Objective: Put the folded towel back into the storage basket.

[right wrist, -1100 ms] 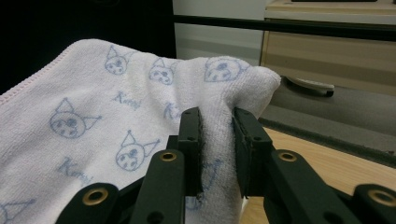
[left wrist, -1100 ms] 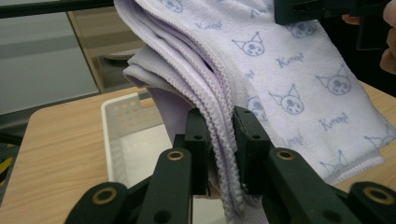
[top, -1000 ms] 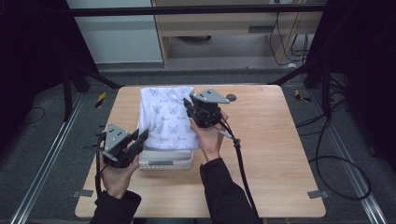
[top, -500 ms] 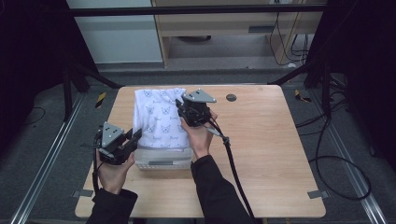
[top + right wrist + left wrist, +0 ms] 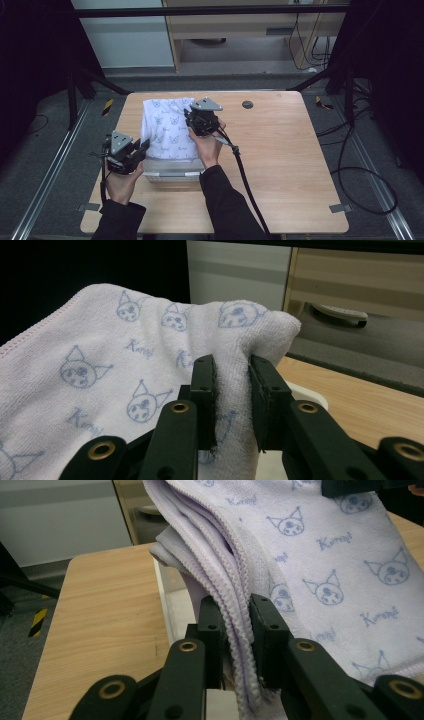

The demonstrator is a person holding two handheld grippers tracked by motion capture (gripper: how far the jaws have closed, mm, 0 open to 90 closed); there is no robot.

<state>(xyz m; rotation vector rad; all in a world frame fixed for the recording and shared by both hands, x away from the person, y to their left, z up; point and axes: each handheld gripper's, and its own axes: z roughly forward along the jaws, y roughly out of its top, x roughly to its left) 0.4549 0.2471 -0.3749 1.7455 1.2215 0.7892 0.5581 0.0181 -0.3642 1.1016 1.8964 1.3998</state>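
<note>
Folded white towel [image 5: 167, 130] with blue cat-face print is held off the table [image 5: 280, 165] by both grippers, spread between them over the left half of the tabletop. Left gripper [image 5: 142, 149] is at the near-left, its jaws clamped on the towel's stacked stitched edges; in the left gripper view the layered hems [image 5: 235, 625] run straight down between the two black jaws. Right gripper [image 5: 192, 116] is at the far side, just right of the towel's far corner, jaws pinching a bunched fold of cloth [image 5: 232, 385] near that corner. A clear plastic bin [image 5: 170, 170] sits on the table under the towel's near edge, between the two hands. A small dark disc [image 5: 247, 104] lies on the table far right of the towel, well apart.
</note>
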